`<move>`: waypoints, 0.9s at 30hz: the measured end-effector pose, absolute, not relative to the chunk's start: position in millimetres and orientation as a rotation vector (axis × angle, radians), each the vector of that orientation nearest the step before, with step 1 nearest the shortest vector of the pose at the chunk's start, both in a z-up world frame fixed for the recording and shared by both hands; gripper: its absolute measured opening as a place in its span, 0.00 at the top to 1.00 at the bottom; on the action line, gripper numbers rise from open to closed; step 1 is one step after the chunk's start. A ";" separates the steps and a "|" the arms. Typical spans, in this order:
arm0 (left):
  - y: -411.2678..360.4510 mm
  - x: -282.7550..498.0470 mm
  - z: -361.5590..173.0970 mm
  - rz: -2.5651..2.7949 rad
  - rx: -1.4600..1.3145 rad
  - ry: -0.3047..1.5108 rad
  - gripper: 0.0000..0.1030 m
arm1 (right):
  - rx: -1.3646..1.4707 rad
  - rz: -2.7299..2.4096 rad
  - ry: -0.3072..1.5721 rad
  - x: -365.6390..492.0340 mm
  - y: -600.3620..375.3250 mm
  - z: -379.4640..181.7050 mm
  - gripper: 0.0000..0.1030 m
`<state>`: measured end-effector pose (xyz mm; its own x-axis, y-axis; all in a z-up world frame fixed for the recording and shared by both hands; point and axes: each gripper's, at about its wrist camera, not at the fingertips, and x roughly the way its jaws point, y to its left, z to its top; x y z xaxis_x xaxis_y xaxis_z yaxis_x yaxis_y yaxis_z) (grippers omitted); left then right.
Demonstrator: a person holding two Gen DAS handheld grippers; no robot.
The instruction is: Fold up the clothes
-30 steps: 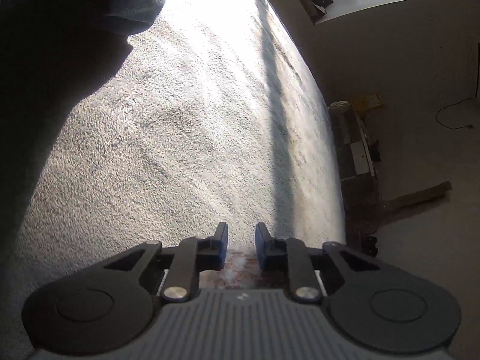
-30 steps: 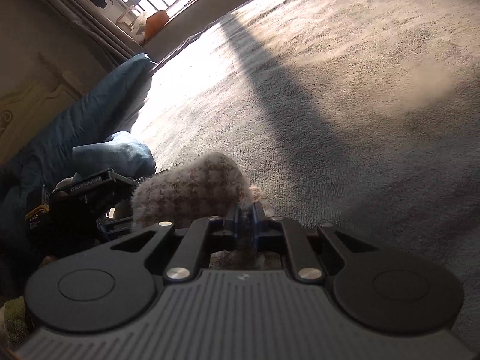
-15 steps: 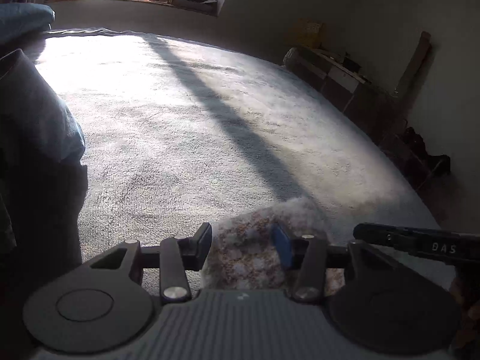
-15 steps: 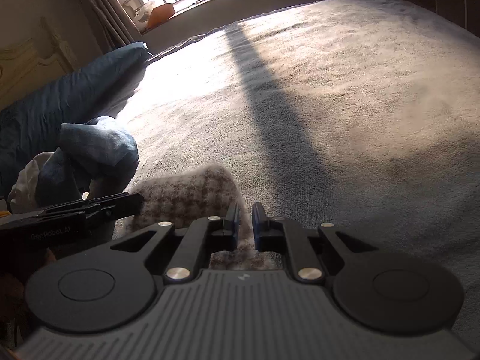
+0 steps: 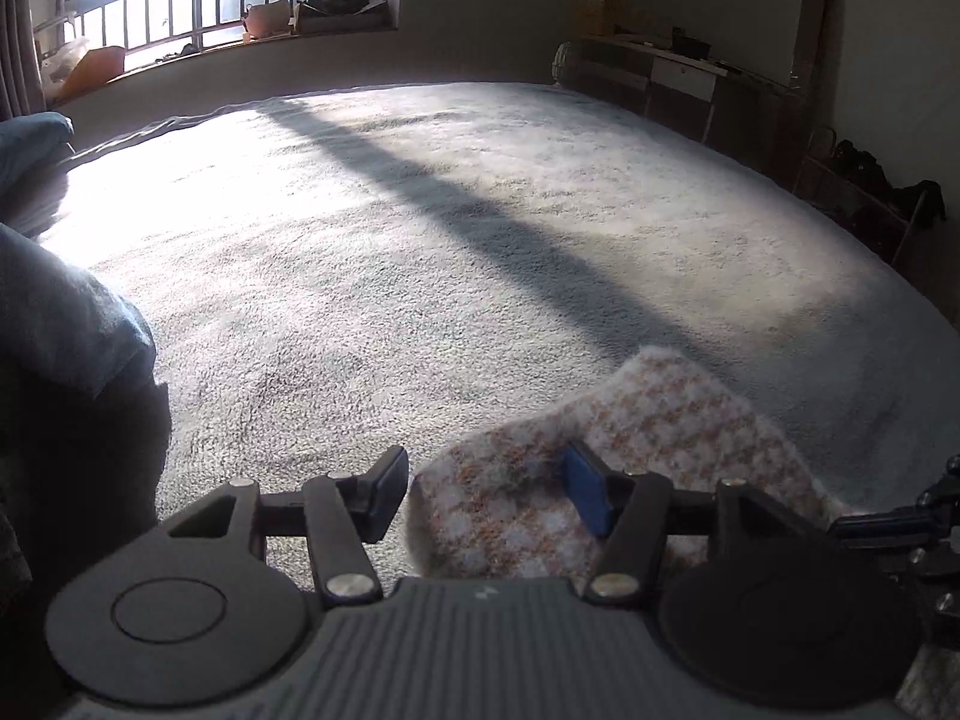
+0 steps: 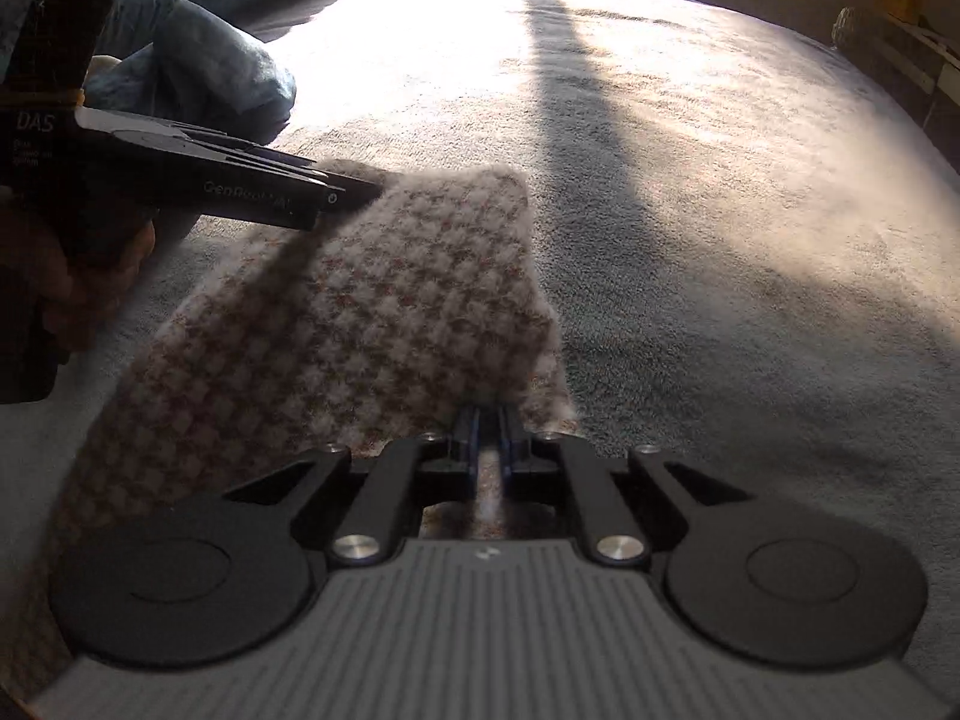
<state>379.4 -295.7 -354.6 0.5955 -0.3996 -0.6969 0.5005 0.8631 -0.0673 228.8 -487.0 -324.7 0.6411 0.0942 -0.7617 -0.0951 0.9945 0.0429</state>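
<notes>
A fuzzy cloth with small brown-and-white checks [image 6: 360, 312] lies spread on the grey fleece bed cover [image 6: 690, 192]. My right gripper [image 6: 489, 426] is shut on its near edge. In the right wrist view my left gripper [image 6: 345, 195] reaches in from the left over the cloth's far corner, with a hand [image 6: 90, 282] behind it. In the left wrist view my left gripper [image 5: 486, 492] has its jaws opening. The cloth [image 5: 672, 414] sits between them beside the right blue pad. The left pad stands clear of the cloth.
Blue bedding [image 6: 222, 72] is piled at the left of the bed; it also shows dark at the left [image 5: 60, 324]. A barred window [image 5: 180, 6] is at the far end. Low cabinets [image 5: 678, 78] and a rack [image 5: 864, 198] line the right side.
My left gripper's jaws have gone from nearly shut to wide apart while it rolled and lifted. The cloth has gone from a bunched lump to a spread sheet. My right gripper stays shut on it.
</notes>
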 end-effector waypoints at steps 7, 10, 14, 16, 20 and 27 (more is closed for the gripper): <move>-296.2 374.2 -352.7 -0.509 0.154 0.760 0.38 | -0.071 0.015 0.904 251.6 -508.1 -358.3 0.92; -293.2 371.2 -343.4 -0.500 0.147 0.756 0.39 | -0.008 -0.013 0.859 242.1 -524.1 -335.3 0.86; -276.4 360.2 -314.1 -0.496 0.101 0.743 0.44 | 0.029 -0.112 0.784 195.7 -549.8 -291.3 0.85; -266.4 346.6 -297.0 -0.504 0.081 0.719 0.44 | 0.029 -0.134 0.790 166.1 -556.9 -278.1 0.85; -257.4 303.1 -270.4 -0.587 0.088 0.701 0.44 | 0.053 -0.100 0.824 113.3 -551.5 -258.5 0.85; -302.4 246.3 -315.3 -0.662 0.324 0.886 0.49 | -0.026 -0.058 0.961 110.3 -498.4 -299.8 0.85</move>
<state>246.3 -302.4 -315.3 0.4533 -0.3967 -0.7983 0.6530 0.7574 -0.0055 110.3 -498.4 -299.8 0.5710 -0.0607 -0.8187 0.0375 0.9981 -0.0479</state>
